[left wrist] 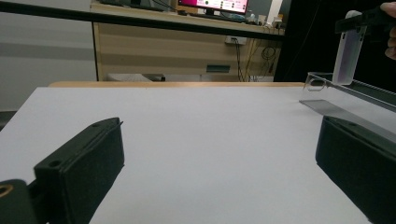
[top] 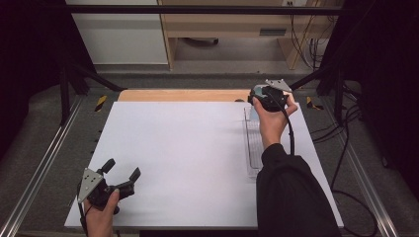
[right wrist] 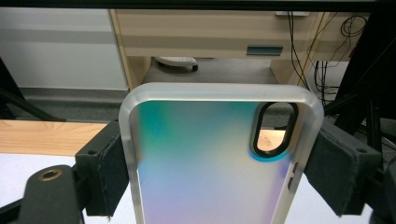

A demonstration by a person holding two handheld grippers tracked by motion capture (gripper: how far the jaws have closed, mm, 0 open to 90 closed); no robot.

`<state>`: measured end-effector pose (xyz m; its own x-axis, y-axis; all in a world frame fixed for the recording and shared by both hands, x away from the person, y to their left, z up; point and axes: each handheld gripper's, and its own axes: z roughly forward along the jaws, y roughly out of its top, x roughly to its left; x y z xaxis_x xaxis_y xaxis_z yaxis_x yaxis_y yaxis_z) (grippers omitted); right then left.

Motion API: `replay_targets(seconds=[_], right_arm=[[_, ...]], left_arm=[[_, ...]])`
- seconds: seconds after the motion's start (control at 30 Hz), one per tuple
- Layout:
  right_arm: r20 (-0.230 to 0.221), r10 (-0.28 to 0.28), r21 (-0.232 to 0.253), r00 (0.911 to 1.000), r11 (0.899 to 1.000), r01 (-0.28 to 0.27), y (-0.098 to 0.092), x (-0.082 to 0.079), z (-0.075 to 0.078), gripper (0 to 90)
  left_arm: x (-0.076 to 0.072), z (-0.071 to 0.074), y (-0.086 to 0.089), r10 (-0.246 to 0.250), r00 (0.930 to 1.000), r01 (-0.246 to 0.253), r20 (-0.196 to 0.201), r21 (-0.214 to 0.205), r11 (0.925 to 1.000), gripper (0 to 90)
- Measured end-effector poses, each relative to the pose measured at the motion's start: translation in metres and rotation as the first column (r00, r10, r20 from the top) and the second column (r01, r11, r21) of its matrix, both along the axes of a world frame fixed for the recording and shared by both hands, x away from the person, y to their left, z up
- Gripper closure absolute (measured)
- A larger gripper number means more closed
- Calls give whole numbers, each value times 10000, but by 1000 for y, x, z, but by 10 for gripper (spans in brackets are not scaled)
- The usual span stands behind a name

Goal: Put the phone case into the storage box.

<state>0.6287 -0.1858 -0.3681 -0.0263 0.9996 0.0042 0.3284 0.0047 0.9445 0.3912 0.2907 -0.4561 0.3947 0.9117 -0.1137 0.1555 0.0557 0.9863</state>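
Note:
A phone case point(right wrist: 201, 163), iridescent with a frosted rim and an oval camera hole, stands upright between the pads point(right wrist: 108, 170) of my right gripper point(right wrist: 219, 175), which is shut on its two long sides. In the high view the right gripper point(top: 267, 98) hangs at the far right, over the far end of a clear plastic tray point(top: 253, 148). From the left gripper view the case point(left wrist: 348, 56) dangles just above the tray point(left wrist: 345, 100). My left gripper point(top: 121, 169) rests low at the near left of the white board point(top: 188, 158), open, with nothing between its fingers point(left wrist: 88, 163).
The white board lies on a wooden tabletop point(top: 183, 95). Aluminium rails point(top: 44, 158) run along both sides. A desk with cables point(top: 306, 49) stands beyond the far edge. The person's dark sleeve point(top: 291, 197) covers the board's near right corner.

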Motion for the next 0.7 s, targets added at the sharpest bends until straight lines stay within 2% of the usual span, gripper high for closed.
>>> replay_targets(seconds=[0.07,0.33,0.43,0.7], right_arm=[[-3,-218,-205,9998,9996,218,2,2,-4,177],[-47,-368,-146,9993,9992,368,8,13,-15,176],[-160,-475,-157,9987,9988,472,9,19,-24,176],[-224,-653,-199,9976,9977,649,12,25,-31,176]], left_arm=[[0,0,0,13,10000,-13,9,2,10000,8],[0,0,-3,-63,10000,63,19,108,9999,8],[0,0,-3,-76,10000,76,29,108,9999,8],[0,0,-4,-195,9998,194,52,197,9996,8]])
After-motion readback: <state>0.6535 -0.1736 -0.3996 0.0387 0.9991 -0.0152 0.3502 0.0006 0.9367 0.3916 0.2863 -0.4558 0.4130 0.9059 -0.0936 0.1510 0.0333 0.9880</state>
